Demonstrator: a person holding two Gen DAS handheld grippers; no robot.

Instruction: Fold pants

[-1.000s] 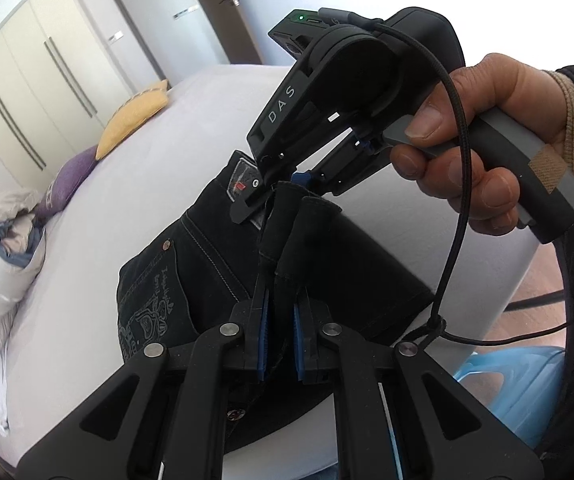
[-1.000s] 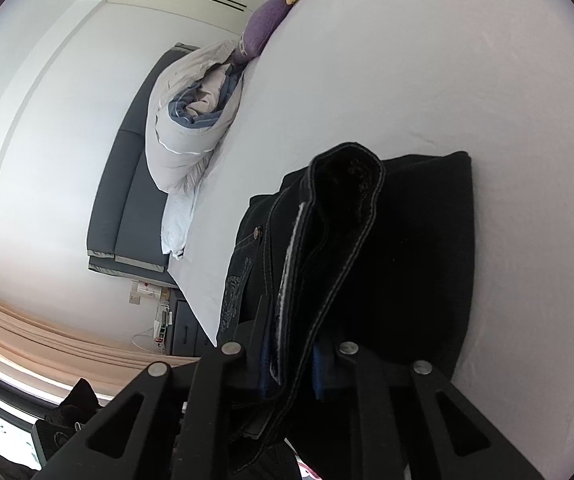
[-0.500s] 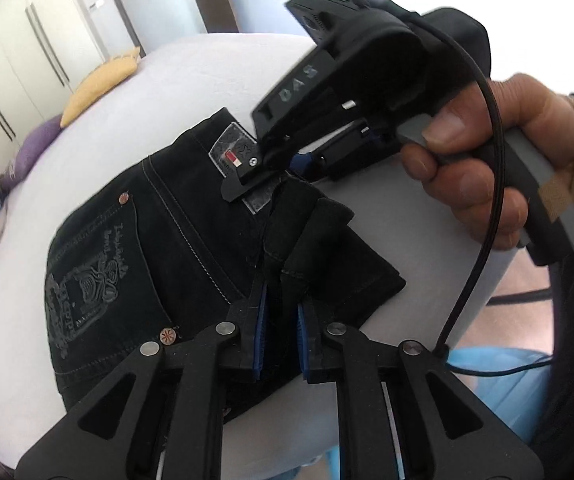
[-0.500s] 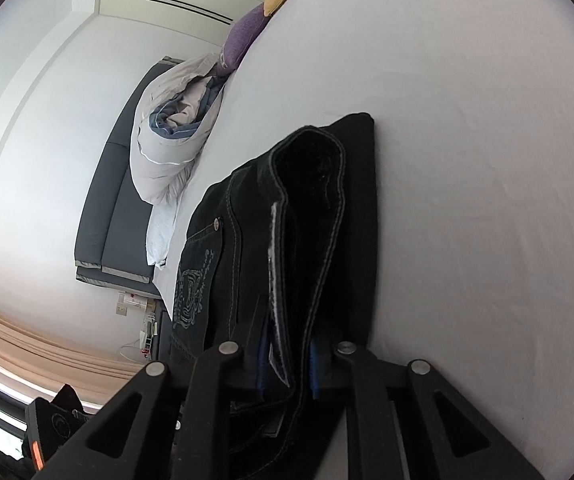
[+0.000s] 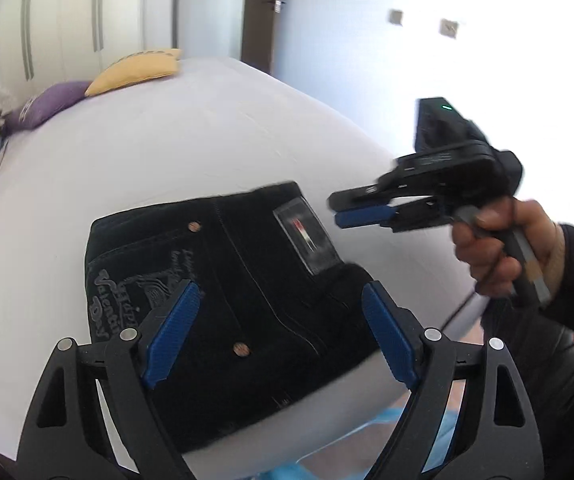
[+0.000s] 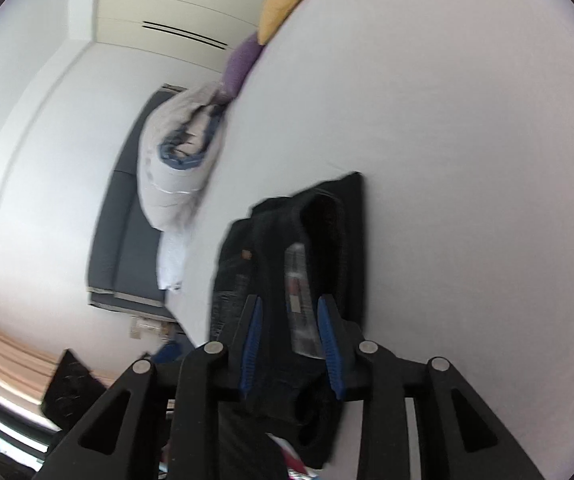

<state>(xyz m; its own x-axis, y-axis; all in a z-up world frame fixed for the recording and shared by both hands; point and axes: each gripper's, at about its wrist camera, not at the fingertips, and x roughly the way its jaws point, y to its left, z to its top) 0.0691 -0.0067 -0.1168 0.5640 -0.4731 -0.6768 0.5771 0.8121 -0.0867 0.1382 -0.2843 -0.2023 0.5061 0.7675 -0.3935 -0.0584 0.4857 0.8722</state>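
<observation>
My left claw (image 5: 277,330) is spread wide, holding nothing, its blue pads (image 5: 171,334) above the folded black pants (image 5: 239,280). The pants lie near the bed's (image 5: 215,136) rounded corner, with broad bare sheet beyond them. My right claw (image 5: 361,210) hangs off their far edge, gripped in my right hand (image 5: 499,248); in its own view its jaws stand partly apart with the waist patch (image 6: 299,304) between them, touching or not I cannot tell. Pale pocket lettering (image 5: 105,304) is too blurred to read. Farther off sit a yellow cushion (image 5: 135,70) and a purple cushion (image 5: 43,104); a bundled duvet (image 6: 179,168) is cut off.
</observation>
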